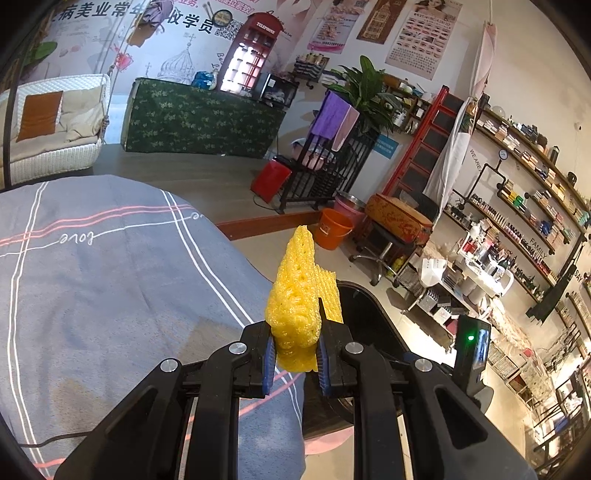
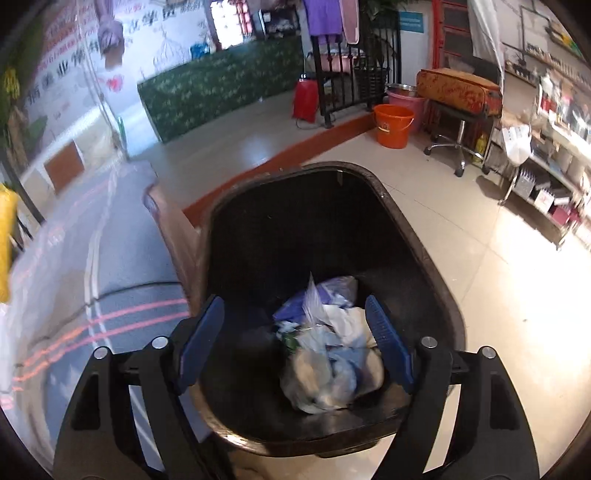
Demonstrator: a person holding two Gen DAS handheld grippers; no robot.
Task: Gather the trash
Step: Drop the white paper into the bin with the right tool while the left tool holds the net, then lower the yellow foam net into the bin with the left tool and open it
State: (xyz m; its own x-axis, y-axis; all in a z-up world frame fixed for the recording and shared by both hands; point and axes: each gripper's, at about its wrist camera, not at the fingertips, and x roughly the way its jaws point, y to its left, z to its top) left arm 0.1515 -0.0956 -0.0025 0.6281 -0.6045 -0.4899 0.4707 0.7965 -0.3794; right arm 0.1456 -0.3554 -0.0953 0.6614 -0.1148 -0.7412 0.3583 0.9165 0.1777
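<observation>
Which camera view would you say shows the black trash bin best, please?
The right wrist view: it looks straight down into the black trash bin, showing its whole rim and the bagged trash inside. The left wrist view shows only a dark sliver of the bin behind the gripper.

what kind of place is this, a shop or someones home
Most likely a beauty salon rather than a home: wall shelves packed with small bottles, an eyebrow-style chart on the wall, and a treatment bed under a grey cover.
</observation>
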